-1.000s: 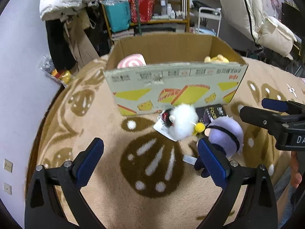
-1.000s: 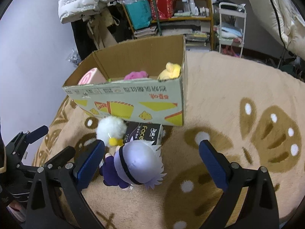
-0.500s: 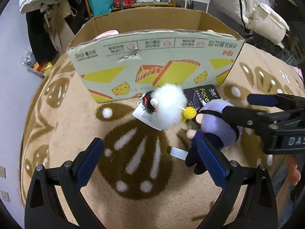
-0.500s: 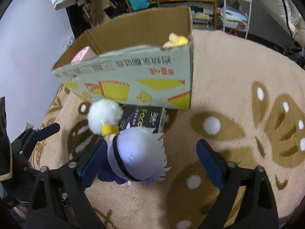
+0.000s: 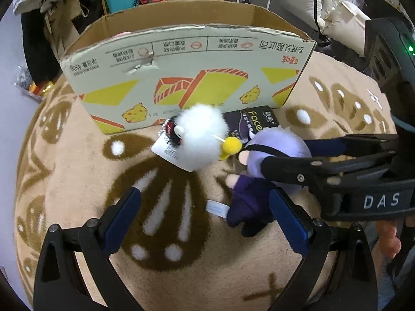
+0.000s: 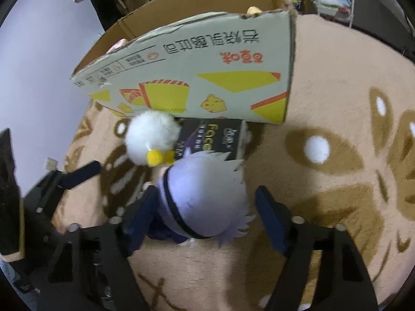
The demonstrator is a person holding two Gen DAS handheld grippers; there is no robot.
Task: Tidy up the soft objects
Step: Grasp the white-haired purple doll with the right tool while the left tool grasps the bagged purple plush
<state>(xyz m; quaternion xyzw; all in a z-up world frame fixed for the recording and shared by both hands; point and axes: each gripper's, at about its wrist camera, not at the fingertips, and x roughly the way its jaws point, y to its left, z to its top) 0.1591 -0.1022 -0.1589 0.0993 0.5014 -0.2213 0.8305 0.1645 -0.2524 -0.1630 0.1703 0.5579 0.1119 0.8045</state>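
A plush doll with pale purple hair and a dark purple body lies on the beige carpet in front of the cardboard box. My right gripper straddles its head, jaws closing; the left pad touches it, and a thin gap shows at the right pad. A white fluffy ball with a yellow pompom and a card tag lies just left of the doll. My left gripper hovers open over bare carpet below the ball, its right pad beside the doll's body. The right gripper reaches in from the right.
A black tissue pack lies against the box front, behind the doll. Inside the box a yellow plush and something pink peek out. Shelves, bags and a white jacket stand beyond. A person's fingers hold the right gripper.
Both grippers have sunk and tipped down toward the carpet. The right gripper's jaws have narrowed from wide open to close around the doll's head. The left gripper's jaws stay wide.
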